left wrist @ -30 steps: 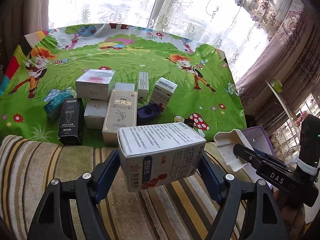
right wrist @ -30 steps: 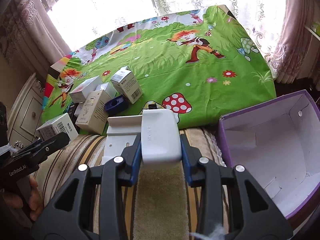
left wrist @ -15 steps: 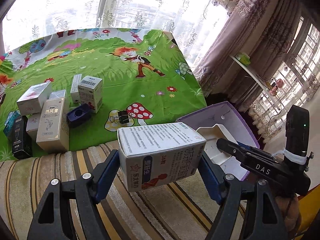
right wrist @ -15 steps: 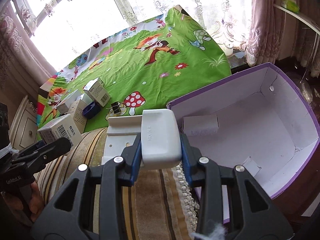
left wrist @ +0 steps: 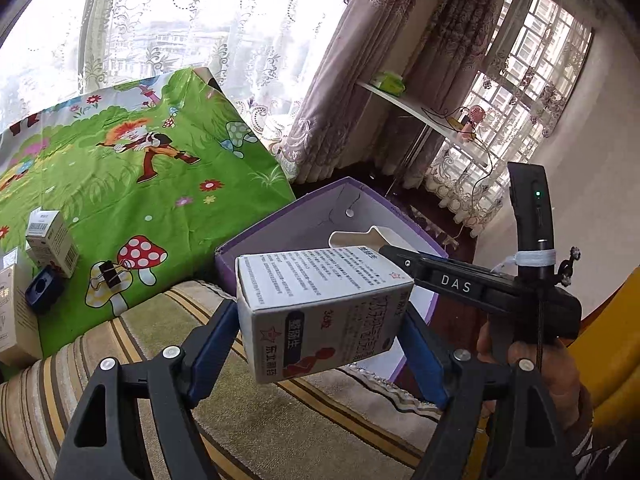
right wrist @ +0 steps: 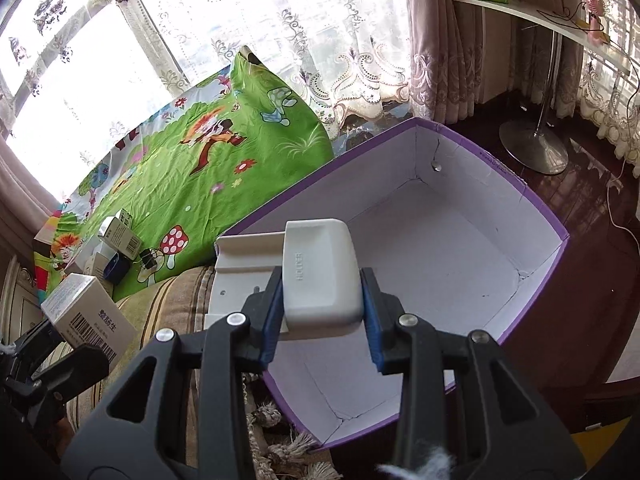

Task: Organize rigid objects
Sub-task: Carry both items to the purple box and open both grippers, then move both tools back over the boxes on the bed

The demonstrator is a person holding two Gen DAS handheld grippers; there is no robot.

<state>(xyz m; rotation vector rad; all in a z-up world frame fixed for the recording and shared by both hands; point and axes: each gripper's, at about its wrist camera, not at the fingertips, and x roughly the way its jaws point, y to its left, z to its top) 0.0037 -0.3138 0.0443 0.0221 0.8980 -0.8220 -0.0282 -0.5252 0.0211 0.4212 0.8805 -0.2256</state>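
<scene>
The left gripper (left wrist: 322, 330) has its blue-padded jaws closed on the two ends of a white medicine carton (left wrist: 320, 304), which sits crosswise between the fingertips with its printed long face up and is held in the air over a striped cushion (left wrist: 280, 432). The right gripper (right wrist: 320, 312) is clamped on a white plastic holder (right wrist: 318, 272); the pads press its two flanks, and its flat back plate sticks out to the left of the jaws. The holder hangs over the near-left corner of a purple box (right wrist: 536, 204) with a white inside, whose floor shows bare beyond the gripper. In the left wrist view the same box (left wrist: 256, 236) lies just past the carton, with the right gripper (left wrist: 404, 258) reaching across its rim. To the left, a green cartoon-print cloth (left wrist: 120, 184) covers the surface, and near its front edge lie a small barcoded carton (left wrist: 52, 242), a dark blue container (left wrist: 44, 288) and a black binder clip (left wrist: 110, 274). Lace curtains (left wrist: 200, 32) hang at the window behind.
</scene>
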